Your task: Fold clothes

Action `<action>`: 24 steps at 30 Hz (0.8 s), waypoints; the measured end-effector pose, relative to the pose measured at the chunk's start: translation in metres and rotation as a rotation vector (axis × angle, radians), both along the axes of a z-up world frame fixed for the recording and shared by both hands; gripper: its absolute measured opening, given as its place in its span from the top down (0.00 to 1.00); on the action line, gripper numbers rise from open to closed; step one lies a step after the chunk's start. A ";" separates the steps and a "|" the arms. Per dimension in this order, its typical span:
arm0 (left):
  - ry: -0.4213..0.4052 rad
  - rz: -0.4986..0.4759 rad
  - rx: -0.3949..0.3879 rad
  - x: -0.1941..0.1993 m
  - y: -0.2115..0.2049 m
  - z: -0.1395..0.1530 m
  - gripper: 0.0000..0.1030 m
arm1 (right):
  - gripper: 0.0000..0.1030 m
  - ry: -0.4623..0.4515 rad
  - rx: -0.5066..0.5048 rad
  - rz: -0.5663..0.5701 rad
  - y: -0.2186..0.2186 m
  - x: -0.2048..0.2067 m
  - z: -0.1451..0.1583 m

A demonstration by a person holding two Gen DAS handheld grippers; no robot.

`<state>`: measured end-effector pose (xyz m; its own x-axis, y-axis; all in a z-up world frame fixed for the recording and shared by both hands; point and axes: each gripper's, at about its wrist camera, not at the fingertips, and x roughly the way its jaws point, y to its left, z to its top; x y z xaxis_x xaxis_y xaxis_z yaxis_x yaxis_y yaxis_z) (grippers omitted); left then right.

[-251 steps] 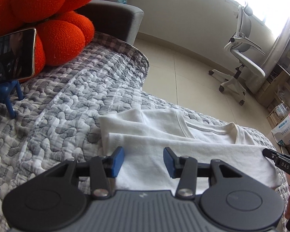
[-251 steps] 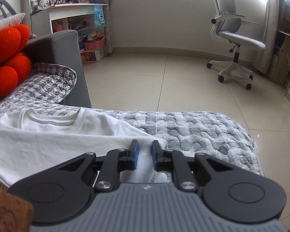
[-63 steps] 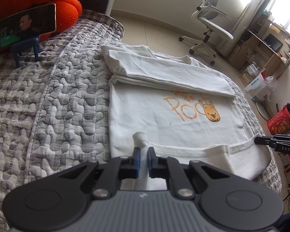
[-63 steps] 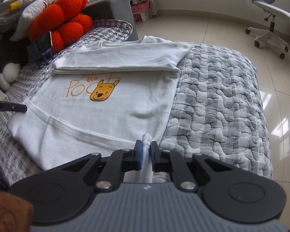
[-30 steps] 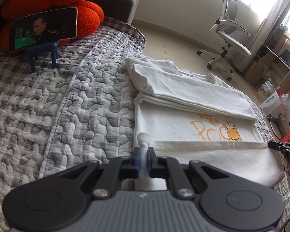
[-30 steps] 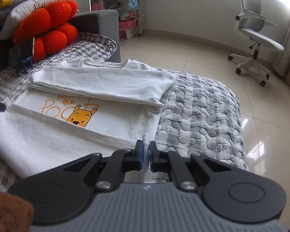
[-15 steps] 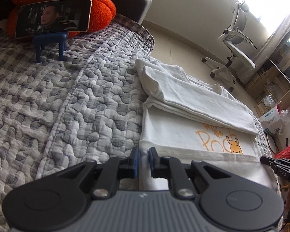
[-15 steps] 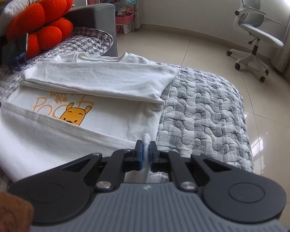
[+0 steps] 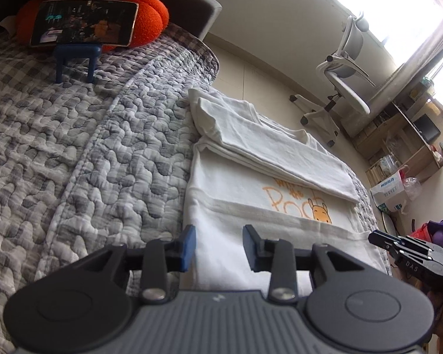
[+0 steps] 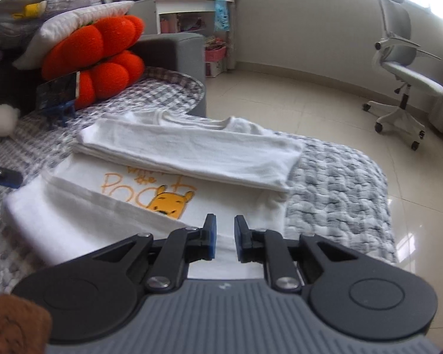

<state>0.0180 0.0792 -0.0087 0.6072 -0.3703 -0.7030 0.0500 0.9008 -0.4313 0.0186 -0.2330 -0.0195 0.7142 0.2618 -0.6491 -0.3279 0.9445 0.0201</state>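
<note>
On the bed: white T-shirt (image 10: 150, 224) lies flat on grey quilt (image 9: 97, 159), printed side up, bear print (image 10: 169, 203) showing between 2 folds.
Far fold: top strip w/ collar already doubled over, sits neat across shirt.
Near fold: bottom strip just laid over toward print, its hem edge reaching the bear's chin; looks loose + puffy at left end in right-wrist view.
Left hand-held gripper (image 9: 218, 247): jaws opening, clear gap between blue pads, nothing pinched; shirt's near-left edge lies under/just beyond the gap.
Right hand-held gripper (image 10: 224, 236): jaws opening too, narrower gap; white cloth seen through gap but pads don't look to press on it. Its tip also shows at right edge of left-wrist view.
Step, my guess: letting go of the near fold, abt two-thirds done; a crosswise fold prob. still left.
Risk 1: right pads barely apart, so cloth may snag on a pad as it pulls back, dragging corner + undoing fold.
Risk 2: puffy left end may spring open or slide, since nothing weighs it down.
Risk 3: folds uneven, next fold would come out skewed.
Nearby: phone on blue stand (image 9: 82, 23) + orange cushion (image 10: 97, 56) well apart from shirt, no trouble.
</note>
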 end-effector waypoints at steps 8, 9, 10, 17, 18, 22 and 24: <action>0.064 -0.033 0.124 0.004 -0.010 -0.016 0.59 | 0.83 0.116 -0.056 0.303 0.074 -0.010 -0.019; 0.065 -0.037 0.139 0.003 -0.012 -0.017 0.59 | 0.83 0.140 -0.085 0.304 0.080 -0.007 -0.026; 0.062 -0.040 0.156 0.003 -0.014 -0.018 0.59 | 0.83 0.141 -0.101 0.302 0.083 -0.006 -0.030; 0.056 -0.040 0.206 0.001 -0.018 -0.015 0.60 | 0.82 0.133 -0.086 0.290 0.084 -0.005 -0.026; 0.055 -0.036 0.209 0.000 -0.017 -0.015 0.60 | 0.82 0.130 -0.086 0.296 0.085 -0.007 -0.025; 0.060 -0.041 0.226 -0.001 -0.017 -0.016 0.60 | 0.82 0.144 -0.100 0.305 0.087 -0.008 -0.029; 0.057 -0.046 0.236 -0.001 -0.020 -0.016 0.60 | 0.82 0.148 -0.103 0.301 0.087 -0.007 -0.028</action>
